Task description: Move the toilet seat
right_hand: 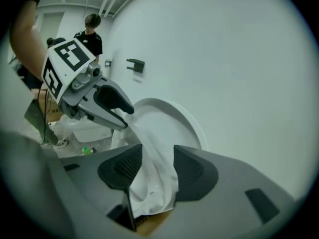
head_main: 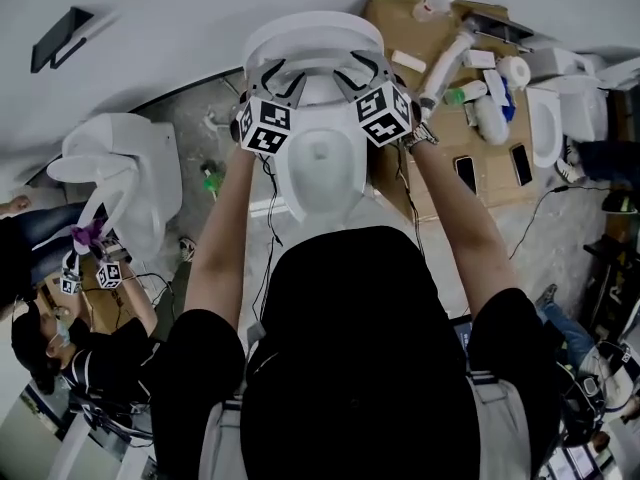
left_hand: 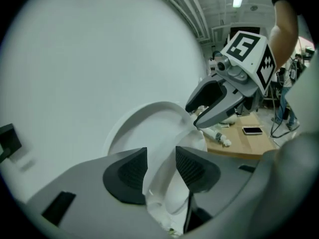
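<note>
The toilet seat [head_main: 312, 36] stands raised at the far end of the bowl [head_main: 320, 173], close against the white wall [head_main: 180, 8], which shuts off the far side. Open room lies on the near side, over the bowl. The seat's long axis runs up from the hinge, and its ring faces the person. A second toilet [head_main: 130, 163] sits to the left and a cluttered worktop [head_main: 492, 190] stands just to the right. The left tongs [head_main: 275, 78] and right tongs [head_main: 362, 73] straddle the seat's left and right rims. Both are fairly wide, their pads loose around the white edge.
</note>
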